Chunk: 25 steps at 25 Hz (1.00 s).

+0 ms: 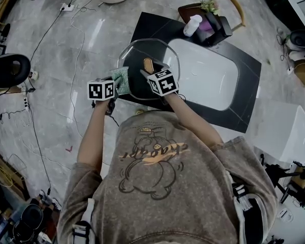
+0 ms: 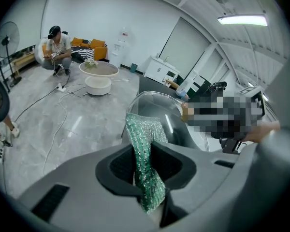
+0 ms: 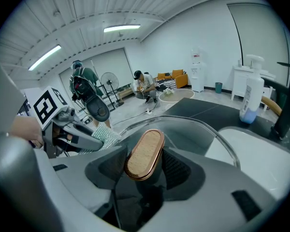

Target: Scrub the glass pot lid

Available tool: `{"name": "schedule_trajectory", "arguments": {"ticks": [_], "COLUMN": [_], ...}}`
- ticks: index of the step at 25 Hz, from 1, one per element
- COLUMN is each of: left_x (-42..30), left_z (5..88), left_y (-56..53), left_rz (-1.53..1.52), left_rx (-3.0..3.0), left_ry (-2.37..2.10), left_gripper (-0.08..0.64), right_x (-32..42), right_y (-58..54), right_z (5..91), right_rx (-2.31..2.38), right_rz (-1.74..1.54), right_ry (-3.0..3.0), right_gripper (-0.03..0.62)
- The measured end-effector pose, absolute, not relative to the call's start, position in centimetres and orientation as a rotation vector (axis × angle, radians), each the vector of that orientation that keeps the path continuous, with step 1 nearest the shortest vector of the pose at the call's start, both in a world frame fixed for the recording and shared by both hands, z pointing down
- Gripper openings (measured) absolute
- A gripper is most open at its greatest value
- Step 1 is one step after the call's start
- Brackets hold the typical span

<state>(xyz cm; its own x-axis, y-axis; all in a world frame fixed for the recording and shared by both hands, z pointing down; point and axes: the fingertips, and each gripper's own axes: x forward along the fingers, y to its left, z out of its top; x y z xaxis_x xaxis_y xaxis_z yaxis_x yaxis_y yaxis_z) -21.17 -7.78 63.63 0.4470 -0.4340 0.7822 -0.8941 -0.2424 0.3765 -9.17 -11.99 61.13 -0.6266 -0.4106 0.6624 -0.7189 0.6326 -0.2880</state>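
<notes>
Right tongs (image 3: 146, 173) clench the oval wooden knob (image 3: 145, 152) of the clear glass pot lid (image 3: 203, 132) above the black counter (image 1: 147, 24); left tongs (image 2: 146, 166) pinch a green glittery cloth (image 2: 142, 134) at its rim. Stiff, slick, breakable: knob likely holds best.

Head view looks steeply down; gripper views sit close, low; all share glass pot lid (image 1: 152, 55).

An open lab hall: a freestanding sink counter (image 1: 147, 27), orange sofa (image 2: 89, 44), standing fan (image 2: 7, 35), water dispenser (image 2: 121, 45).
</notes>
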Motion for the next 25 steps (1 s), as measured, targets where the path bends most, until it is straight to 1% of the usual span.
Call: {"name": "schedule_trajectory", "arguments": {"ticks": [13,25], "left_x": [-23.6,-23.0], "left_z": [64.3,64.0], "left_y": [-12.9,-17.5], "left_rz": [0.697,0.769], "left_rx": [1.771,1.793], "left_ry": [-1.214,-1.199], "left_gripper": [0.092,0.091], "right_x": [-9.3,-9.4], "right_y": [-11.9,-12.1], "right_z": [61.4,61.4], "right_rx": [0.892,0.907], "right_rz": [0.724,0.726], "right_ry": [-2.297,-2.295], "right_gripper": [0.241,0.239]}}
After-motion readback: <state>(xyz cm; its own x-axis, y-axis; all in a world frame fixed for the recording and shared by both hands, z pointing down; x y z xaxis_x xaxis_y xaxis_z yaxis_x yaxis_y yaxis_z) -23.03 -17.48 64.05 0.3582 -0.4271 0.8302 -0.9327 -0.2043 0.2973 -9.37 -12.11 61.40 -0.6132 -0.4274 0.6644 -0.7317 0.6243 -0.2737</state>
